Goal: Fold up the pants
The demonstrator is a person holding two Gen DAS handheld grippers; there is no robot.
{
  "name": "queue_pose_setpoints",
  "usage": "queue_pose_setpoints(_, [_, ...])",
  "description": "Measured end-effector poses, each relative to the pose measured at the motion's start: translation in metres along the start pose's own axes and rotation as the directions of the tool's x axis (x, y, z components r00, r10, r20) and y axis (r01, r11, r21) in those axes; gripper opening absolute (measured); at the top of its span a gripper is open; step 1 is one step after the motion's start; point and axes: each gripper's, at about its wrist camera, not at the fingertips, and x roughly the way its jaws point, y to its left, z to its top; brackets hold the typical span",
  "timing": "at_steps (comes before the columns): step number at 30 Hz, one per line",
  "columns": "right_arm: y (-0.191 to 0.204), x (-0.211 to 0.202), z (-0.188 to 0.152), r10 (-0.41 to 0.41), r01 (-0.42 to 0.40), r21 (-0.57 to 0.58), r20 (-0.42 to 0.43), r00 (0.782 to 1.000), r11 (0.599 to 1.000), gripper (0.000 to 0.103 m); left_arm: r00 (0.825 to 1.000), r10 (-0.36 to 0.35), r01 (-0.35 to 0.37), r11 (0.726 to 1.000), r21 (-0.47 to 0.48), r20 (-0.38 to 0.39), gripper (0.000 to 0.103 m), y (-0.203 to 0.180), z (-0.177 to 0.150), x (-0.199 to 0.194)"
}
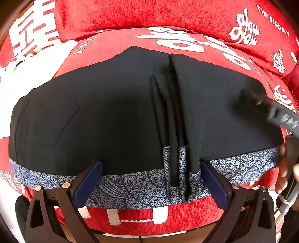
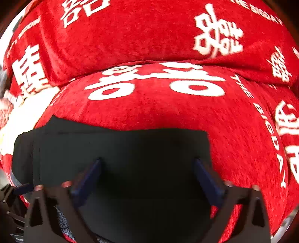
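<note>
The left wrist view looks steeply down from close above the black pants (image 1: 112, 112), facing along its claw (image 1: 151, 179) toward the patterned waistband (image 1: 130, 185); the right wrist view looks down equally near, blurred, over the pants' far edge. Both share the pants and the red cover (image 1: 130, 16).

Left tongs (image 1: 150, 174): black angular arms, navy pads, copper-coloured rivets; right tongs (image 2: 147, 175) alike.

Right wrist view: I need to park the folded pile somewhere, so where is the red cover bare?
Bare red cover lies right of the black pants, and between them and the back cushion. Near the left gripper, the pants fill the space.
</note>
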Motion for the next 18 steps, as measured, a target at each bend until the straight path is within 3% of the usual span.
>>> queue_pose_setpoints(3, [0.017,-0.011,-0.005,-0.092,0.092,-0.041,0.006,0.996,0.995,0.103,1.000,-0.009,0.009,1.000,0.004,-0.004,0.103,0.001,0.000,-0.004])
queue_pose_setpoints(7, [0.040,-0.033,-0.023,-0.097,0.099,-0.027,0.065,0.993,0.995,0.103,0.999,-0.034,0.034,0.999,-0.014,0.010,0.103,0.016,-0.004,-0.021])
queue_pose_setpoints(9, [0.058,-0.032,-0.037,-0.118,0.122,-0.062,0.064,0.991,0.991,0.103,0.999,-0.013,0.013,1.000,-0.004,0.040,0.103,0.025,-0.006,-0.031])
queue_pose_setpoints(12, [0.079,-0.037,-0.065,-0.157,0.167,-0.092,0.105,0.982,0.982,0.103,0.997,0.023,-0.022,1.000,-0.011,0.079,0.103,0.048,-0.011,-0.045])
queue_pose_setpoints(18, [0.086,-0.051,-0.092,-0.147,0.154,-0.068,0.097,0.984,0.986,0.103,0.994,0.055,-0.040,0.988,-0.151,0.097,0.103,0.133,-0.016,-0.049])
